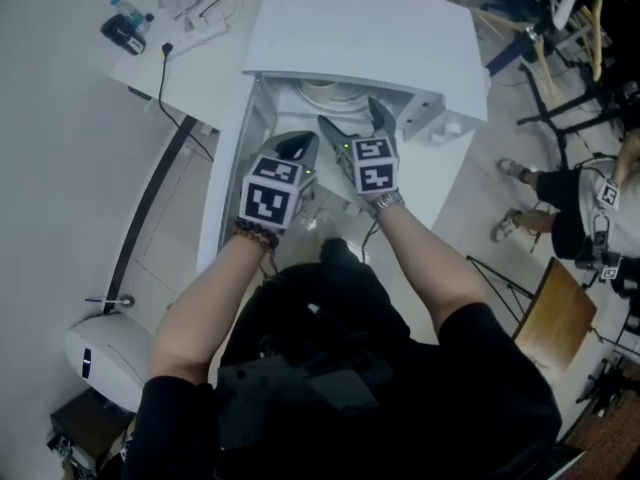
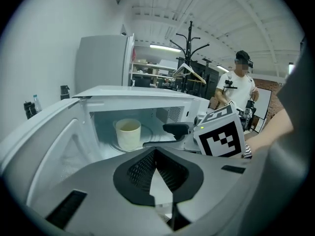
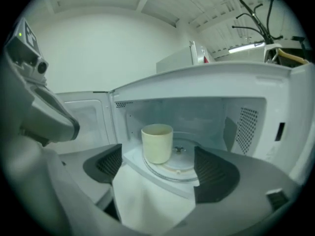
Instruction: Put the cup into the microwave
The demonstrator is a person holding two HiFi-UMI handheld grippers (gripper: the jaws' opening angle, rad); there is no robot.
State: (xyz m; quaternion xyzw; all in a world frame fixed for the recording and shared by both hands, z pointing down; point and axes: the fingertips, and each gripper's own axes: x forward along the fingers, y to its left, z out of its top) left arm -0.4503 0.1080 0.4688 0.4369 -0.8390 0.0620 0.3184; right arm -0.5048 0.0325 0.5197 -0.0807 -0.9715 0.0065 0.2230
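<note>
The cup (image 3: 157, 143) stands on the turntable (image 3: 186, 167) inside the open microwave (image 3: 206, 85), just beyond the right gripper (image 3: 160, 169), whose fingers are spread wide and empty. The left gripper (image 2: 156, 152) has its fingers closed together on nothing, with the cup ahead and left of their tips.

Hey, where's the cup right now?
The cup stands upright on the turntable's left part inside the open microwave, centre of the right gripper view.

Microwave (image 3: 197, 90) mouth is wide open ahead of my right claw (image 3: 160, 170), door (image 3: 88, 117) hanging out left. Cup (image 3: 157, 143) hogs the left of the turntable (image 3: 183, 167); right side's free.
</note>
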